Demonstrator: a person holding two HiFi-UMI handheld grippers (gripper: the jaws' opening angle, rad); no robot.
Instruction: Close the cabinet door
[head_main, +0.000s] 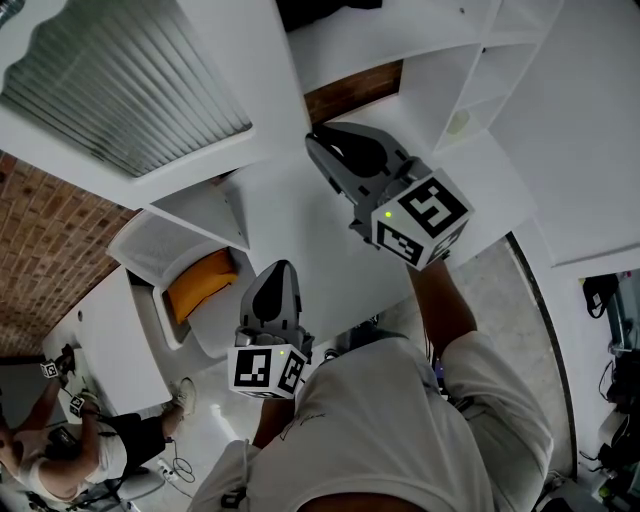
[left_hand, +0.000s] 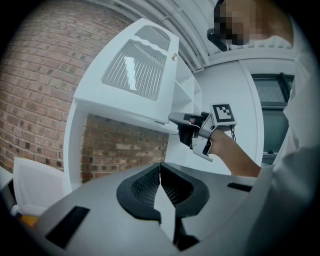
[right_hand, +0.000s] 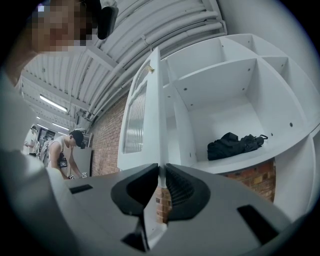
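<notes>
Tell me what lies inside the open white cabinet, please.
A black bundle, perhaps a bag or clothing, lies on the lower shelf. The compartments above it show nothing. The open cabinet door covers the part further left.

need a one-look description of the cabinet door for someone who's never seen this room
Find the white cabinet above the brick wall. Its door stands open beside the open shelves. Only the door has a ribbed glass panel.
</notes>
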